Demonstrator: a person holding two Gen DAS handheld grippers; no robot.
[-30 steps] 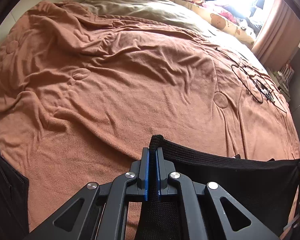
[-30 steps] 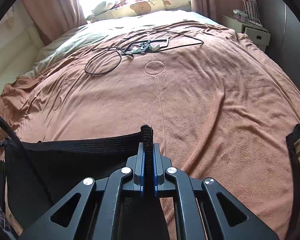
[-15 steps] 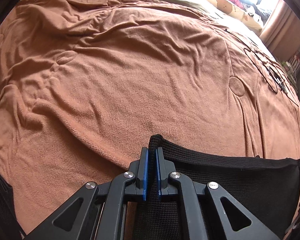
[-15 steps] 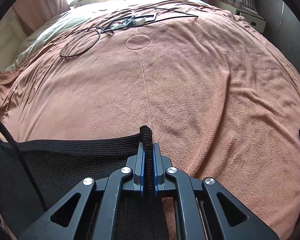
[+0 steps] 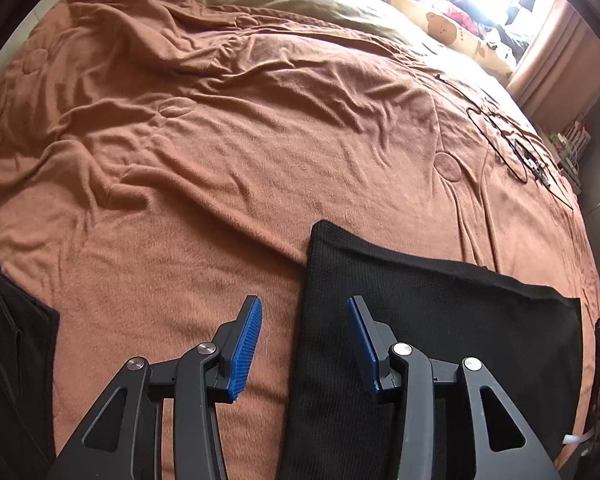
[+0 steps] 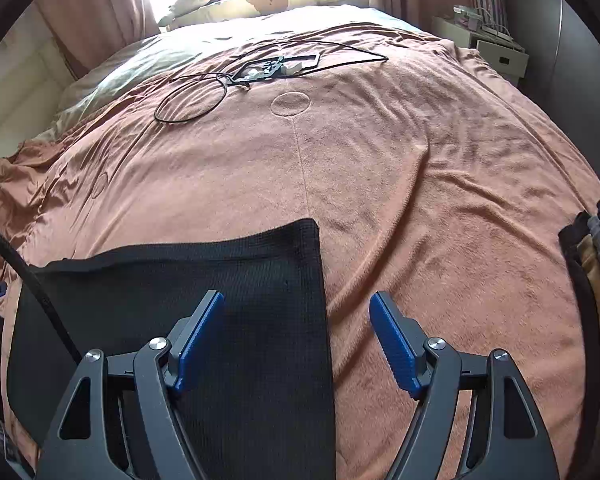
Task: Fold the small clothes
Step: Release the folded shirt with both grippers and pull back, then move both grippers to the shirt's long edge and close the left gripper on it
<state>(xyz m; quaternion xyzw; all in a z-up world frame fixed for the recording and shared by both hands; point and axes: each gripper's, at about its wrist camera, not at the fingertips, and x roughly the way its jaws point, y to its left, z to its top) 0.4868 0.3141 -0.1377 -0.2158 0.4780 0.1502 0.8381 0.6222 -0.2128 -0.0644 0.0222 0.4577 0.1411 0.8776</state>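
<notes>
Left wrist view: the left gripper (image 5: pixel 304 344) now stands with its jaws wide and empty, where half a second ago they were clamped on the corner of the black knit garment (image 5: pixel 440 320). Right wrist view confirms the same for the right gripper (image 6: pixel 296 340): jaws spread apart, nothing between them. The garment has been released and lies flat on the brown blanket (image 5: pixel 220 160), its far edge straight and both far corners squared, each gripper poised just above one side edge. Judgement: the lay-down step is complete and the cloth is spread ready for folding; no fold is visible yet. A coiled black cable (image 6: pixel 192 100) lies well apart, further up the bed. Other dark clothing (image 5: pixel 12 340) sits at the left margin.
</notes>
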